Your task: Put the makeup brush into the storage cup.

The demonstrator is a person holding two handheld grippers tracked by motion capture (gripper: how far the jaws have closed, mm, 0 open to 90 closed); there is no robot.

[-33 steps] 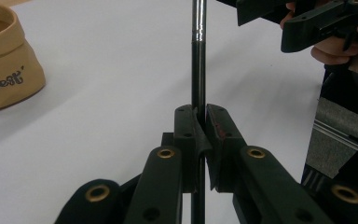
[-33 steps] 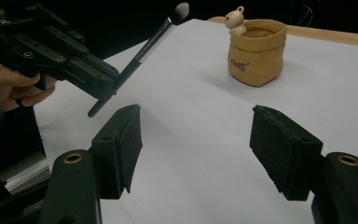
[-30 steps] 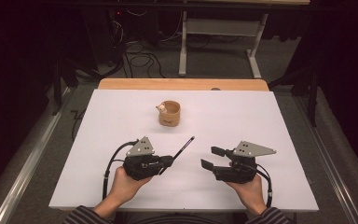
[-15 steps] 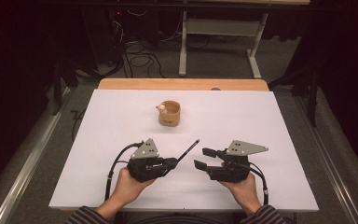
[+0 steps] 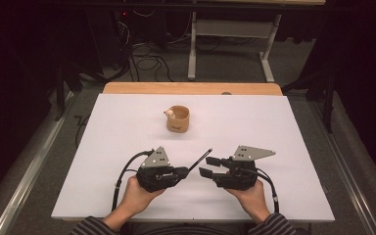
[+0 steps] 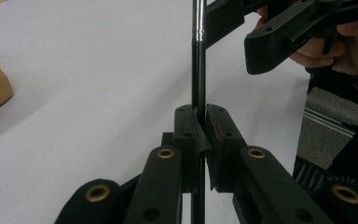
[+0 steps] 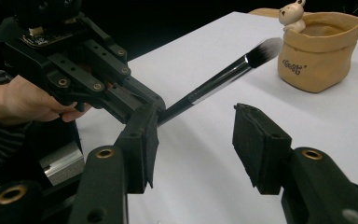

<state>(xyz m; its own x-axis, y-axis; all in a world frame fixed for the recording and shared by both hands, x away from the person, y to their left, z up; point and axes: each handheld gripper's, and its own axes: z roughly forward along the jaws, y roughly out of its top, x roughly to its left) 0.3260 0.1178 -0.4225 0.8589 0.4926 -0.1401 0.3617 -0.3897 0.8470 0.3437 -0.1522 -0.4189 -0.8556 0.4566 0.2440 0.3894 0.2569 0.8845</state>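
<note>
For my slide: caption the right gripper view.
Open right gripper faces the left gripper, shut on a makeup brush near the tan pot.

— That slim black brush (image 7: pixel 214 84) has a glossy handle, a shiny metal ferrule and soft pale bristles.

— And the tan pouch-shaped pot (image 7: pixel 319 51) looks matt, like smooth clay.

— The white worktop (image 5: pixel 274 127) is smooth and matt, edged in bare wood.

— Both black tongs (image 7: pixel 196 144) look like matt plastic with brass rivets.

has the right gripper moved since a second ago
Yes. In the high view the right gripper has slid left, away from the table's right edge, closing on the brush held by the left gripper.
</note>
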